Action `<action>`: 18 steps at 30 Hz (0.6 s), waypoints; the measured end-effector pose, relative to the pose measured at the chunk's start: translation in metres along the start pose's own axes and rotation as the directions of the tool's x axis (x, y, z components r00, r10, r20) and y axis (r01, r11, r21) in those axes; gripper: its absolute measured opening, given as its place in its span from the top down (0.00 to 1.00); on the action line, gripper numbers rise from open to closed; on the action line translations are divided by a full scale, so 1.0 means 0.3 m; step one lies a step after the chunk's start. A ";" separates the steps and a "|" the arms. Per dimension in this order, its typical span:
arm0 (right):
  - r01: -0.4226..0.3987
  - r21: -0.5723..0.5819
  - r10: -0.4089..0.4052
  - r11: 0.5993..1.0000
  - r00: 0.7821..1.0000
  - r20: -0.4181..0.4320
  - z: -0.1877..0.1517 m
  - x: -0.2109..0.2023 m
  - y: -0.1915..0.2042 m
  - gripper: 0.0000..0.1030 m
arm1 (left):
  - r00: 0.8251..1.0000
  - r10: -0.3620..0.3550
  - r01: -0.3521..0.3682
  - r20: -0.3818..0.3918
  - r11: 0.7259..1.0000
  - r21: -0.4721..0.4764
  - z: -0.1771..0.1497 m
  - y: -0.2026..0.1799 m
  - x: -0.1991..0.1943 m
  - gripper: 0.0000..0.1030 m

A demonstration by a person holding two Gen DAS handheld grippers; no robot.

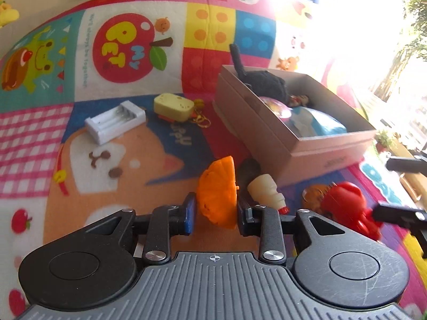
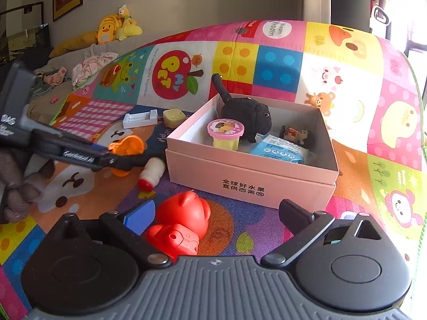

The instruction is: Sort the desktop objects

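My left gripper [image 1: 217, 209] is shut on an orange ribbed plastic toy [image 1: 218, 194], just above the colourful play mat. From the right wrist view that same gripper [image 2: 117, 160] reaches in from the left with the orange toy [image 2: 128, 144] in it. My right gripper [image 2: 216, 208] stands open low over the mat. A red bear-shaped toy [image 2: 181, 221] lies between its fingers, close to the blue left pad [image 2: 140, 217]. A pink cardboard box [image 2: 240, 170] sits just beyond, holding a black plush cat [image 2: 248, 117], a pink-lidded tub [image 2: 225, 133], a blue packet [image 2: 280, 149] and a small figure [image 2: 296, 134].
A cream bottle with a red cap [image 2: 150, 173] lies left of the box. A white battery charger [image 1: 114, 122] and a yellow cheese-shaped keychain [image 1: 173, 106] lie farther back on the mat [image 1: 120, 176]. Plush toys and clothes are beyond the mat's far left edge.
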State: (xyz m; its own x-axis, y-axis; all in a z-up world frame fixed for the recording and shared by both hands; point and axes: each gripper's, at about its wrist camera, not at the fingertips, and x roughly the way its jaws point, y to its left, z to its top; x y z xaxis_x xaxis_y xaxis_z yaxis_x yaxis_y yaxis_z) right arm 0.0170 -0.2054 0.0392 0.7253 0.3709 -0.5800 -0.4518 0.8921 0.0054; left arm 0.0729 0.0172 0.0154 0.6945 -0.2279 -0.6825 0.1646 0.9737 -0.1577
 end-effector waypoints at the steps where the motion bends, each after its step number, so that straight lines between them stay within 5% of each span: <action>1: -0.001 -0.002 0.001 1.000 1.000 0.002 0.001 -0.002 0.003 0.03 | 1.000 -0.017 0.017 -0.005 1.000 -0.005 -0.029 -0.001 -0.035 0.68; 4: -0.008 -0.010 0.008 1.000 1.000 0.004 0.007 -0.006 0.018 0.03 | 1.000 -0.027 0.027 -0.016 1.000 -0.012 -0.112 -0.003 -0.113 0.67; 12: -0.036 -0.102 0.033 0.994 0.999 -0.032 -0.001 0.008 0.116 0.03 | 0.999 0.041 -0.041 -0.008 0.999 -0.019 -0.164 0.020 -0.133 0.41; 18: 0.052 -0.215 -0.075 0.975 0.992 -0.100 -0.060 0.048 0.133 0.03 | 0.981 0.186 -0.187 0.046 0.982 0.020 -0.142 0.026 -0.113 0.22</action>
State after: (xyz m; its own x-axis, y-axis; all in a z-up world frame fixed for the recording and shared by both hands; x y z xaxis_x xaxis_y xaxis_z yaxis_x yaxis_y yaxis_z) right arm -0.0001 -0.1690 0.0164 0.7018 0.2749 -0.6572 -0.5145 0.8337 -0.2006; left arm 0.0207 0.0328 0.0070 0.7443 -0.0428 -0.6664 0.0459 0.9989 -0.0129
